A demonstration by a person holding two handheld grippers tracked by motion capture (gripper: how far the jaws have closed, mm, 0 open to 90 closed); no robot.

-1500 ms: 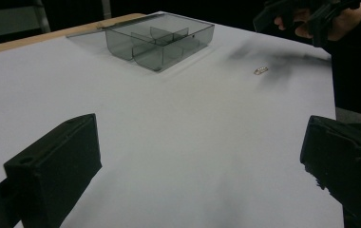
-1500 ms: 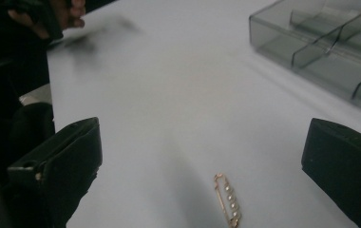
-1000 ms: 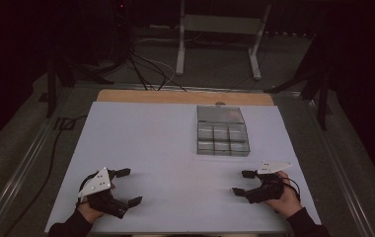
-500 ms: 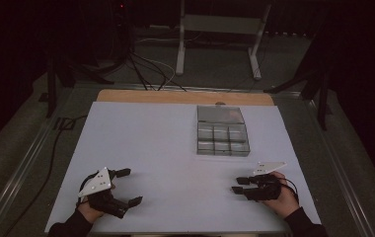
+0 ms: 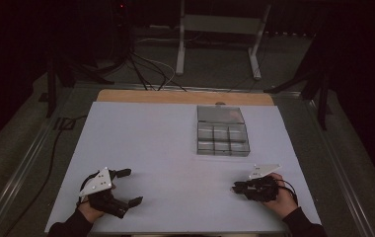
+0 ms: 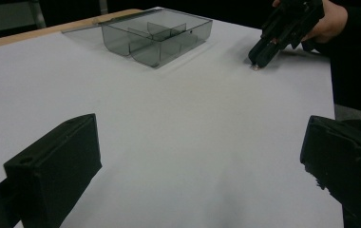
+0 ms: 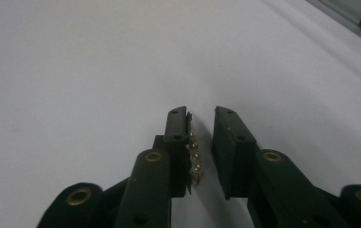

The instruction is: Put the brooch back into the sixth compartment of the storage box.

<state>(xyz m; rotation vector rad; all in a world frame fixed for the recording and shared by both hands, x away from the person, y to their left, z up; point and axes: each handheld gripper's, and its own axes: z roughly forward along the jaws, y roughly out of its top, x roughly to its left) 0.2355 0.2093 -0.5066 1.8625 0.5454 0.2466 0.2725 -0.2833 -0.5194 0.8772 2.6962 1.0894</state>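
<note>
Beads, by the look of it: a short string of tiny clear-gold beads (image 7: 194, 159) sits between the jaws of the right claw (image 7: 201, 116), down on the white surface (image 5: 175, 148) near the person's edge and well apart from the smoky divided box (image 5: 223, 154) farther back. From the left claw's camera you can just make out a speck of it under the right claw's tip (image 6: 255, 68).

The right claw's jaws have just been closing around the string. It lies along the inner face of one jaw, with a sliver of daylight between it and the other, so I wouldn't call it gripped yet. The left claw (image 5: 131, 186) is spread wide with nothing in it, parked over bare surface.

My guess on handling:
- It weighs next to nothing, so lifting isn't the issue.
- It's floppy. It'll drape and swing rather than hold a shape.
- The beads are round and glossy, so they'll want to squirt sideways out of a flat pinch.
- It's probably delicate, since a thin thread or wire could snap.

I'd pinch across the middle of the string so both ends hang evenly, squeeze gently until both pads touch, then lift slowly. Whether it's a bracelet piece or a loose strand, I can't tell.
</note>
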